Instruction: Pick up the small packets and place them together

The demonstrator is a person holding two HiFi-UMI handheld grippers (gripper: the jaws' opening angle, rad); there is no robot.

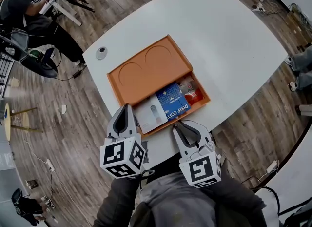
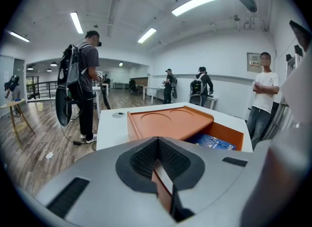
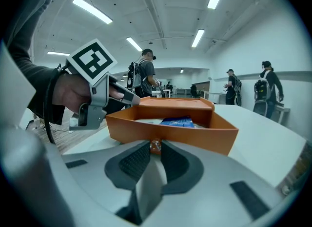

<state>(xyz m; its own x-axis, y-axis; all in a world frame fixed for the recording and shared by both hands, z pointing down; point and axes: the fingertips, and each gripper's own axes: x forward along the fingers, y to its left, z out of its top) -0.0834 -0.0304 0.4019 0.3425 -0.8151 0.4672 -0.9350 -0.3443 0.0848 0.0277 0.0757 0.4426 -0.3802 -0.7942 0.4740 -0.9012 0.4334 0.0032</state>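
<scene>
Packets: blue coffee packet [image 1: 171,103], white packet [image 1: 150,114] and red packet [image 1: 193,93], side by side in the uncovered end of the orange box [image 1: 146,70] on the counter [image 1: 234,40].
Left tool [image 1: 127,107]: tips pressed together, empty, parked at the box corner.
Right tool [image 1: 177,124]: pinching a small orange-brown piece [image 3: 155,146] at the front wall, probably to join the group.

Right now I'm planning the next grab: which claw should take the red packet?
Right, I think. The red packet lies at the tray's right end, nearer the right claw; the left claw would cross over. A small orange thing sits between the right tips, though.
</scene>
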